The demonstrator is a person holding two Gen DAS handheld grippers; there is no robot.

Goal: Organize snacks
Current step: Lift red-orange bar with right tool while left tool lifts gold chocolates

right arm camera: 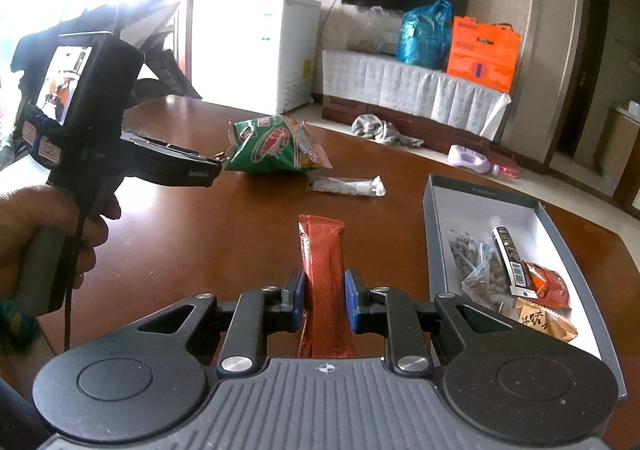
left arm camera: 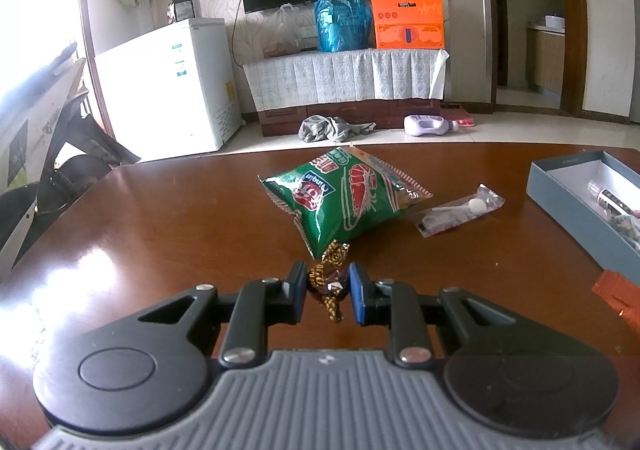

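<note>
While crinkly foil candy fills one gripper, ribbed red sachet fills another

We see a green shrimp-print bag lying on the tabletop, a clear sachet beside it, and an open grey box holding several snacks.

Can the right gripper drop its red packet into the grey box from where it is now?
Probably yes. The right gripper is shut on the red packet, the grey box sits open just to its right, and nothing stands between them.
</note>
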